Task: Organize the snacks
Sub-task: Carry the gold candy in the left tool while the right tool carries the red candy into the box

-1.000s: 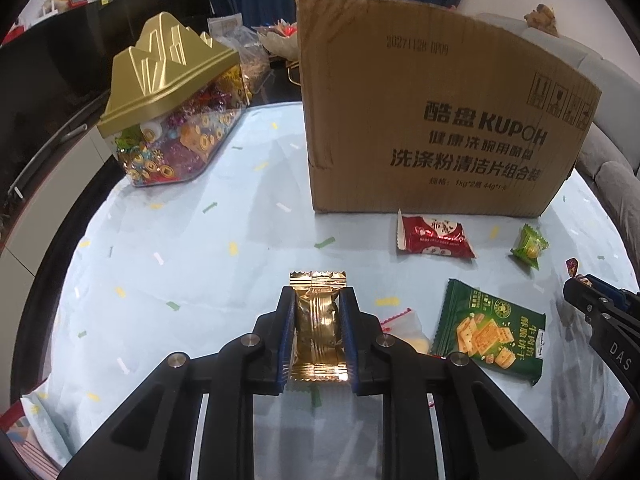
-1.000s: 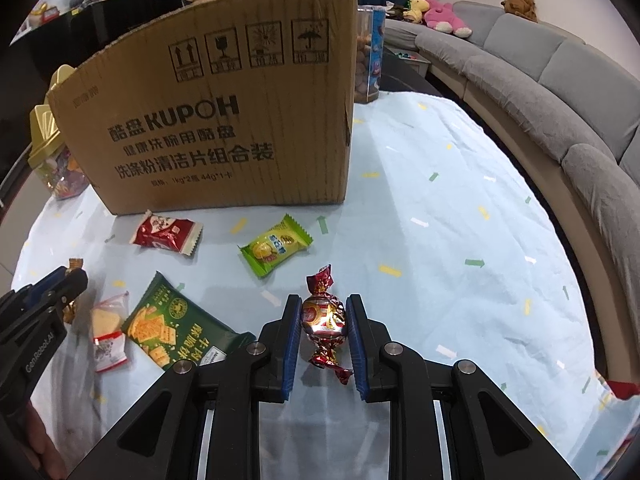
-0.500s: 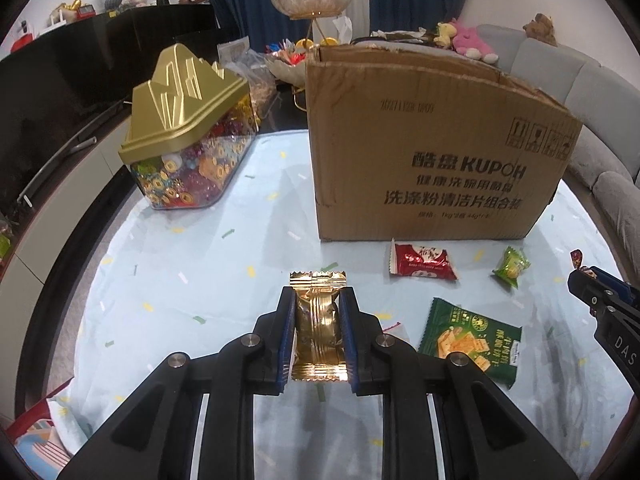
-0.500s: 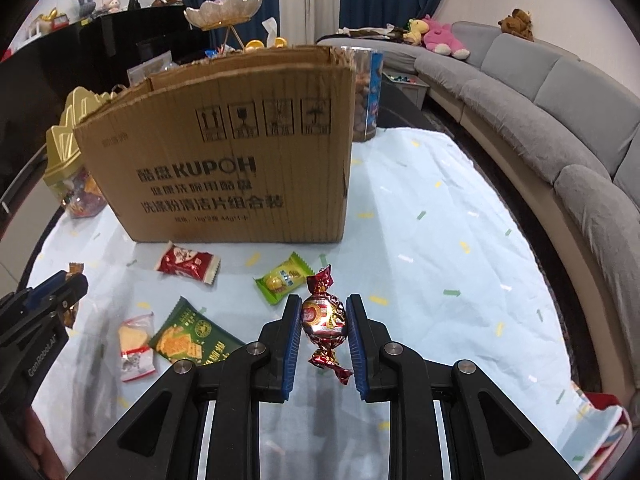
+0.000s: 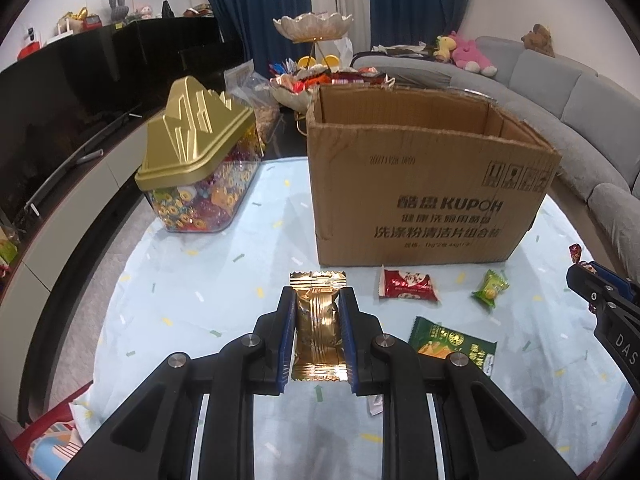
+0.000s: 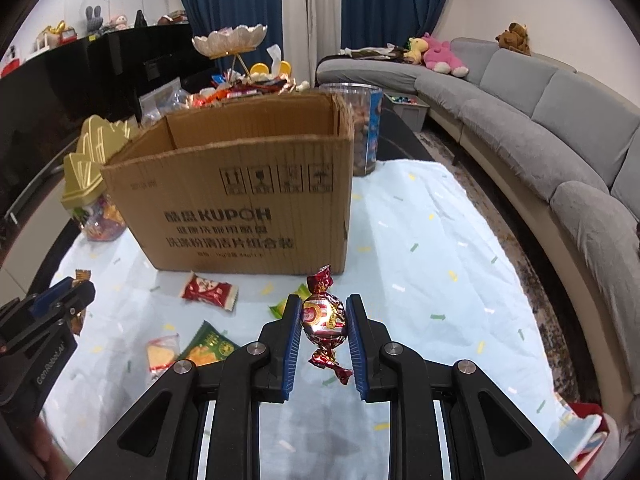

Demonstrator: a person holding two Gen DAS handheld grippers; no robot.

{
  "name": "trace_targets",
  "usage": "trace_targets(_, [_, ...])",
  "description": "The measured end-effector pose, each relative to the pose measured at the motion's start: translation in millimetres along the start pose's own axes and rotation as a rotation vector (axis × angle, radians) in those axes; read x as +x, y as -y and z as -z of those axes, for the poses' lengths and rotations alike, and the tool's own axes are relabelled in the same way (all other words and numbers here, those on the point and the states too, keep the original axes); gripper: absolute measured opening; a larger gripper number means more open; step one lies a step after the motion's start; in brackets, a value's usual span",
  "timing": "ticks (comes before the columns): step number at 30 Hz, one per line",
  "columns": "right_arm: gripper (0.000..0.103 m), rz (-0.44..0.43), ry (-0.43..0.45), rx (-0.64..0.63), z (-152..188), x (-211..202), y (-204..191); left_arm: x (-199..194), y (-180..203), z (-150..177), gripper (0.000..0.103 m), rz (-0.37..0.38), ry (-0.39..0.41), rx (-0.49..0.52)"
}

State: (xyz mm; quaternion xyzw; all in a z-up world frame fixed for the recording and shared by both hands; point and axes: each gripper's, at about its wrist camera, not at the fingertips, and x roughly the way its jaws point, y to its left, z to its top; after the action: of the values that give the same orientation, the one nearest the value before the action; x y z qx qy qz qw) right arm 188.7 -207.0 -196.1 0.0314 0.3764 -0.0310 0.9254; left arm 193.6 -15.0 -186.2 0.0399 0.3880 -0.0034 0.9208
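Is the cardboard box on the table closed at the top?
No, the cardboard box stands open, its inner walls visible from above.

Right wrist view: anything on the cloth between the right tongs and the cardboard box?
Only a green-yellow candy, peeking out behind the tongs shut on a red foil candy. The rest up to the box is bare cloth.

Background furnishings, not handled.
Grey curved sofa [image 6: 560, 120] with plush toys [image 6: 440, 54]; blue curtains [image 5: 256, 8]; black piano [image 5: 80, 80]; tiered shell dish [image 6: 230, 42].

Green packet [image 5: 454, 343] half hidden — box [image 5: 424, 200] interior unseen.
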Motion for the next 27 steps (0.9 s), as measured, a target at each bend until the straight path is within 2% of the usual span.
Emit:
trace_targets(14, [0.024,-0.018,0.062,0.010,-25.2,-30.9,1.0,-29.2,5.5,-23.5,0.022,-0.010,0.040,0.010])
trace_targets(27, [0.024,-0.043,0.110,-0.009,-59.2,-49.1,-5.3,-42.8,10.6,-61.7,0.022,0.004,0.092,0.007])
